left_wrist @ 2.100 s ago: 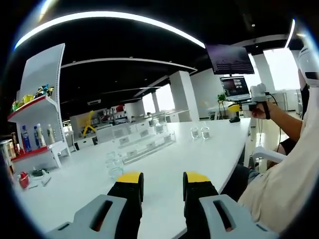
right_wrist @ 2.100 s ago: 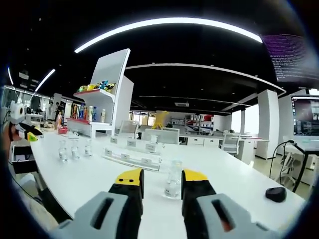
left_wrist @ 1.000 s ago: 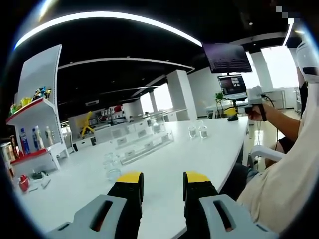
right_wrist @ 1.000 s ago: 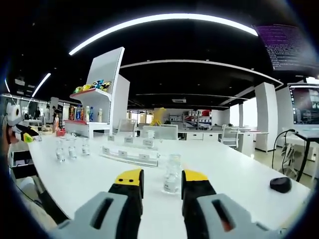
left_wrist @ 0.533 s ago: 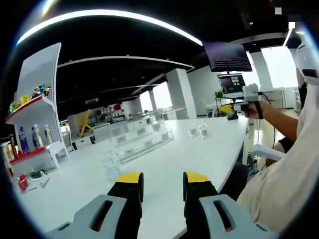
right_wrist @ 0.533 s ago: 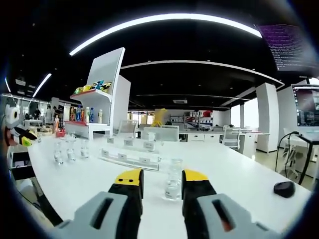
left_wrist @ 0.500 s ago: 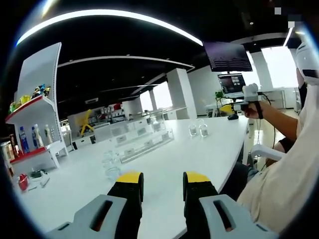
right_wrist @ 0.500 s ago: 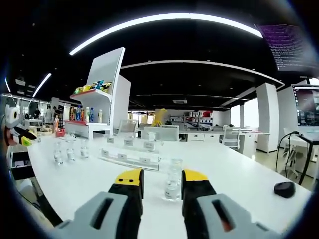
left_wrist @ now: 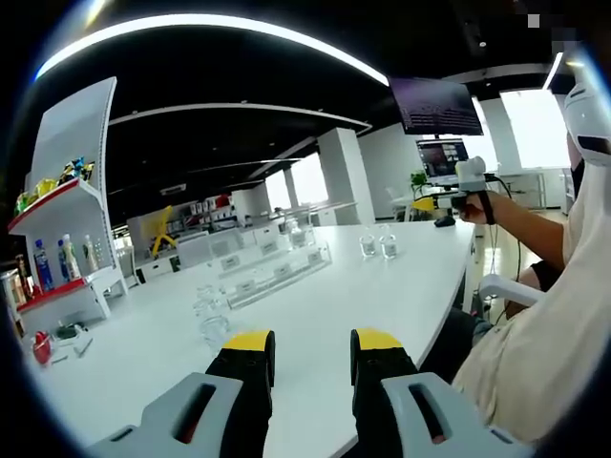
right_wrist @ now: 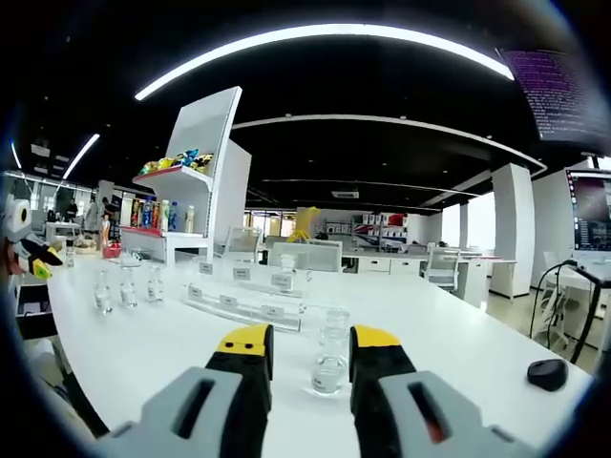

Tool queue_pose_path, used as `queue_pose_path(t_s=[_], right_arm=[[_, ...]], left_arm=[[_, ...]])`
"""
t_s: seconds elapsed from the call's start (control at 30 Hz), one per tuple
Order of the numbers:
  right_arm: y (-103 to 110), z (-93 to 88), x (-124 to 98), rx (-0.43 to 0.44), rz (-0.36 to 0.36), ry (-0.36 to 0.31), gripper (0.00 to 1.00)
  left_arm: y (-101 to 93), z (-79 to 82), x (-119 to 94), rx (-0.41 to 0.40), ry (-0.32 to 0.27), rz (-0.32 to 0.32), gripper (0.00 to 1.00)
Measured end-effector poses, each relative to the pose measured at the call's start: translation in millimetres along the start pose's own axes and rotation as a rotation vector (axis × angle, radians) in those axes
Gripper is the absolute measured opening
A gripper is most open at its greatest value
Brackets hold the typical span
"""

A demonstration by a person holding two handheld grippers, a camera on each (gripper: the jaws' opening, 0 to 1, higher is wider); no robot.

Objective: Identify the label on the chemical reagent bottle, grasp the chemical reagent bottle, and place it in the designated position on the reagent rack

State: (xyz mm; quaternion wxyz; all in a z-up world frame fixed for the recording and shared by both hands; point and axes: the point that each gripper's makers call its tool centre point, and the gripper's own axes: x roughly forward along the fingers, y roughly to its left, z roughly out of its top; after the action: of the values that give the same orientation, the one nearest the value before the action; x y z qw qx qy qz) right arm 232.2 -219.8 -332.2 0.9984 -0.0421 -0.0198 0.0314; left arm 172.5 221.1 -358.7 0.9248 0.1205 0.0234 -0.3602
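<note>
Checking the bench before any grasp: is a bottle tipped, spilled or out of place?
Nothing stands out. The reagent bottle ahead of the right gripper stands upright, as do three bottles farther left. The rack lies flat on a dry table.

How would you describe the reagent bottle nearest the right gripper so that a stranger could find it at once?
Start at the long white table and find the clear tiered reagent rack. Nearer the right gripper stands a small clear bottle, between its open jaws. It stands alone, unlike the three bottles grouped far left.
</note>
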Motion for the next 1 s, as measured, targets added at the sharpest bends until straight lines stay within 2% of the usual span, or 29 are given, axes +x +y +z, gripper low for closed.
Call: queue_pose_path(t_s=[0.5,1.0], right_arm=[[-1.4,-11.0,24.7,-0.008,0.001,0.024,0.32],[-6.5,-35.6,46.3,-0.016,-0.012,0.067,0.33]], left_arm=[[4.9,-4.5,5.3,-0.010,0.012,-0.002,0.32],[-0.4,0.0,9.0,0.018,0.014,-0.023,0.32]])
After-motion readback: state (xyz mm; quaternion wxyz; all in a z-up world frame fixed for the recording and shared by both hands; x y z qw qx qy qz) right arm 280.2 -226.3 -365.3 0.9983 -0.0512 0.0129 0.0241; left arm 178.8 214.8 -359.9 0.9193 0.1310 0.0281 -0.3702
